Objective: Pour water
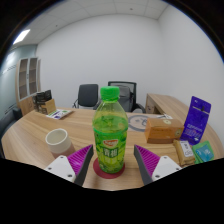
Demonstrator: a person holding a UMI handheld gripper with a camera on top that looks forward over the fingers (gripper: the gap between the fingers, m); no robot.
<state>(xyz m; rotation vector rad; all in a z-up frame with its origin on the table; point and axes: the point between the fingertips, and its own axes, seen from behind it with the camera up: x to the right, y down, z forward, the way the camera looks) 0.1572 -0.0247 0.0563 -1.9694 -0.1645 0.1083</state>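
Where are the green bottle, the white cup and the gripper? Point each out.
green bottle (pixel 109 140), gripper view, on its label, standing between the fingers.
white cup (pixel 58 141), gripper view, on its side wall.
gripper (pixel 109 163), gripper view, midway between its open fingertips.

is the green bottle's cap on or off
On. The green bottle stands upright between the open gripper fingers, with its green cap seated on the neck.

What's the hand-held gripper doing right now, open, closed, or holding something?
Hand-held gripper: open, holding nothing; the green bottle stands on the table between its fingers, with a gap at each side.
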